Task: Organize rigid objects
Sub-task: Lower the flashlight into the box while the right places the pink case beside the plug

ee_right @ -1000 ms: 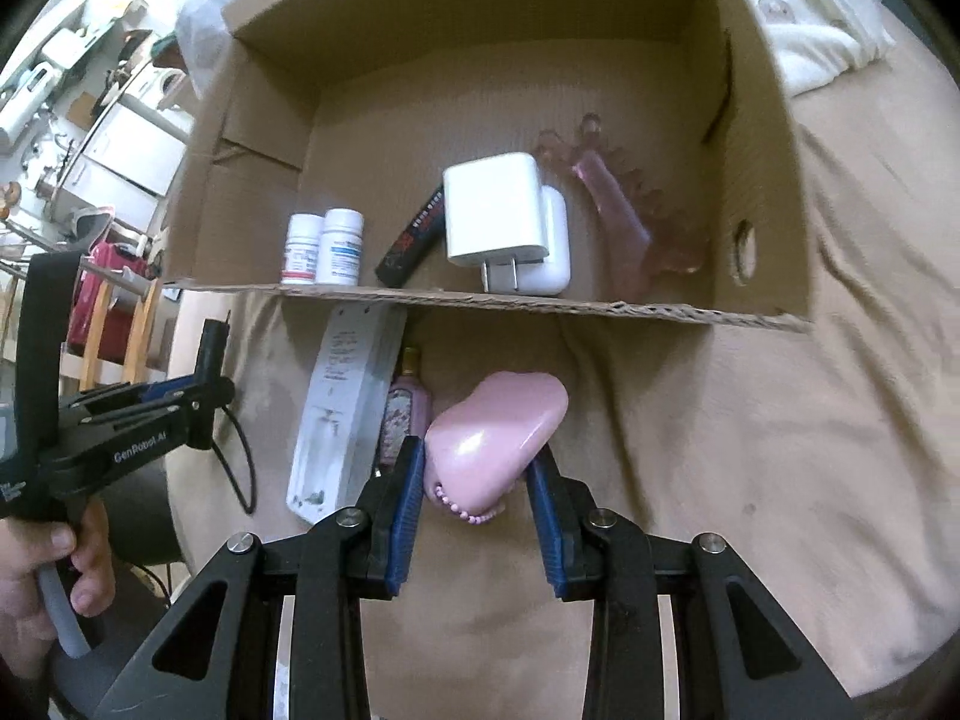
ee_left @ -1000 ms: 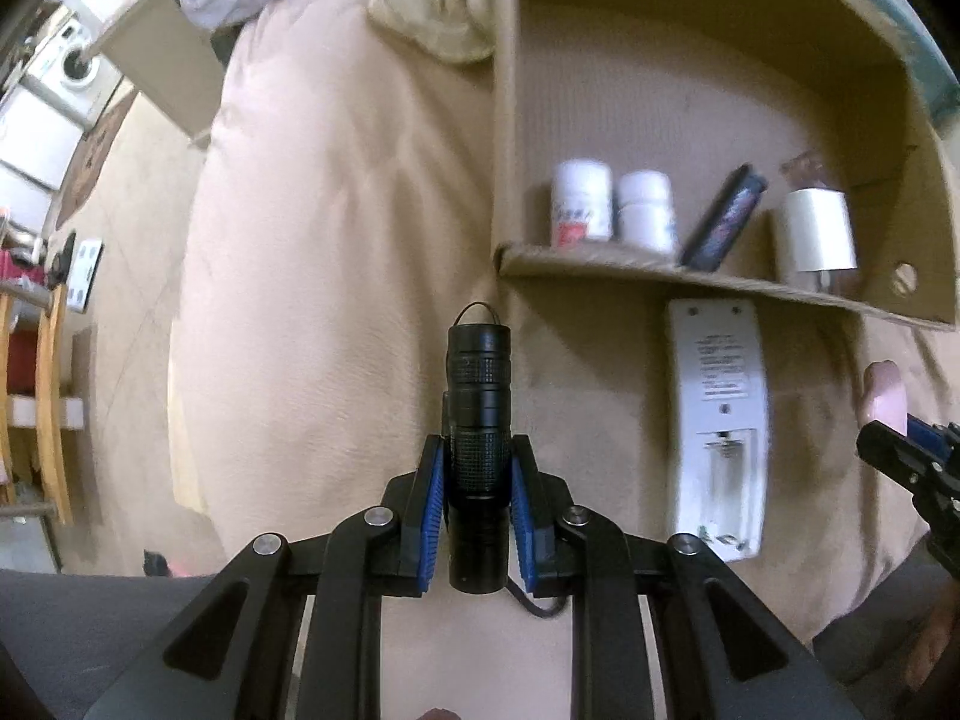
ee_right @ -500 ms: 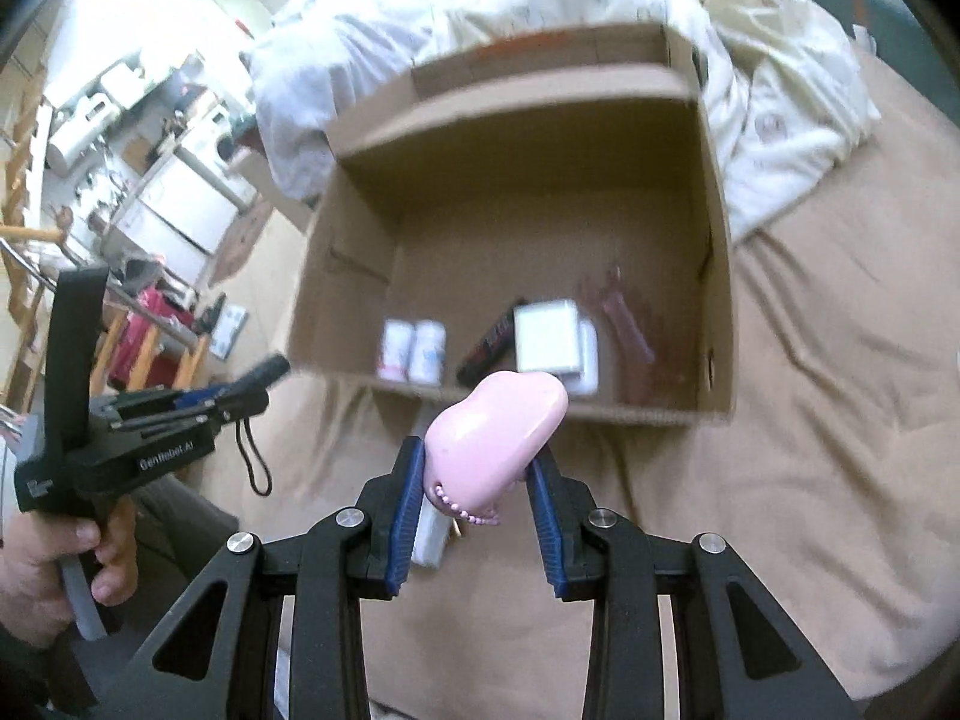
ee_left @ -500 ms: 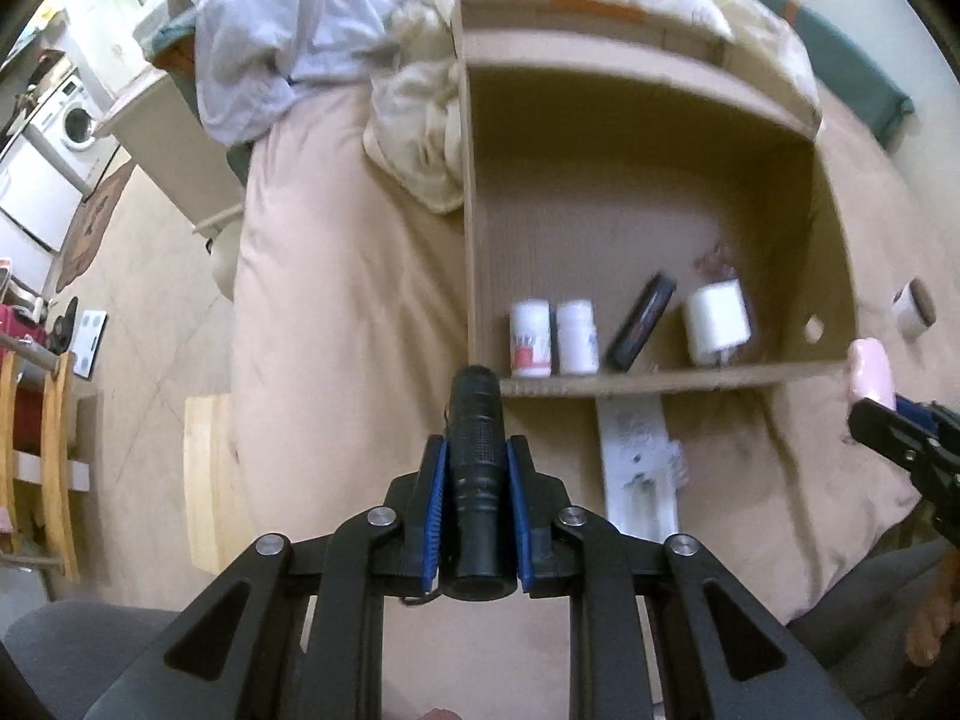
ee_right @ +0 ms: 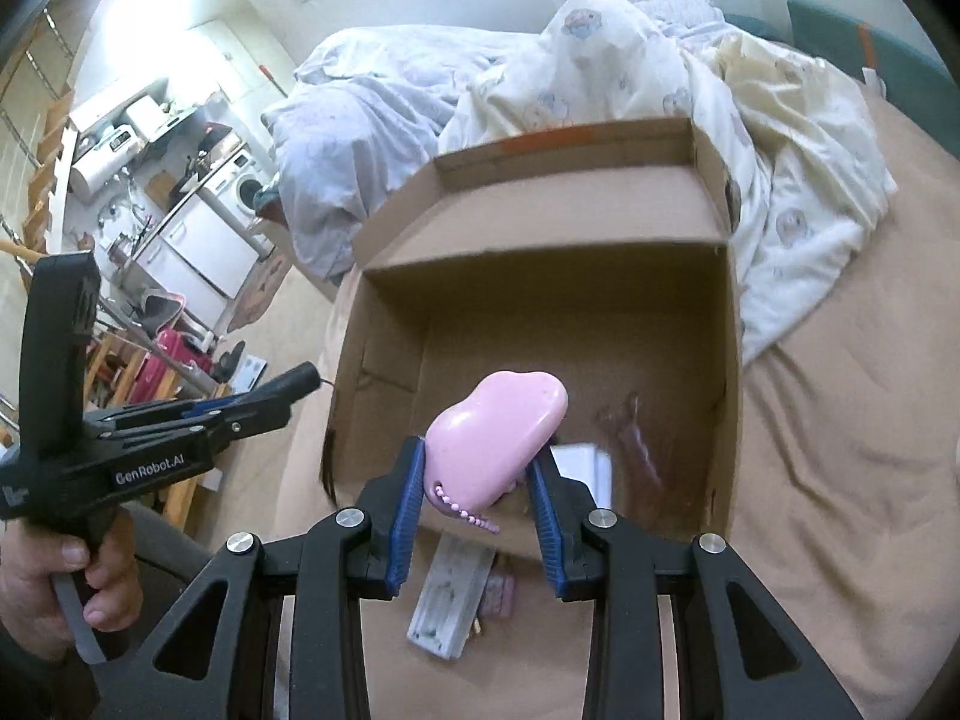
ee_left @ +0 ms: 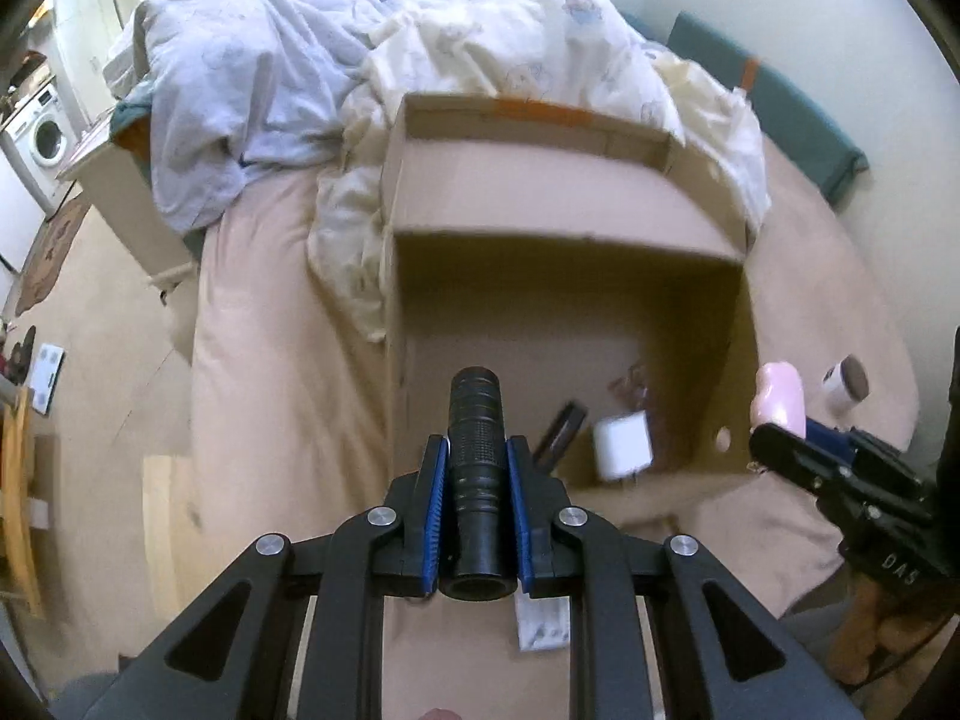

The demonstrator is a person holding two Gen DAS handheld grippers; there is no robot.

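My left gripper point(ee_left: 477, 468) is shut on a black flashlight point(ee_left: 478, 456), held high over the near left corner of an open cardboard box point(ee_left: 570, 210). My right gripper point(ee_right: 477, 468) is shut on a pink heart-shaped case point(ee_right: 501, 432) with a bead chain, above the box's point(ee_right: 540, 228) near wall. In the box lie a white charger point(ee_left: 621, 447), a dark flat item point(ee_left: 561, 429) and a clear pink piece point(ee_right: 636, 444). The white bottles are hidden.
The box sits on a beige bed point(ee_left: 282, 330). Rumpled bedding point(ee_left: 420, 60) lies behind it. A white remote point(ee_right: 450, 594) and a small pink bottle point(ee_right: 498, 594) lie in front of the box. A white jar point(ee_left: 843, 387) lies to its right.
Both grippers have risen and pulled back from the box with their objects still held. The view now looks down into the box from higher up.
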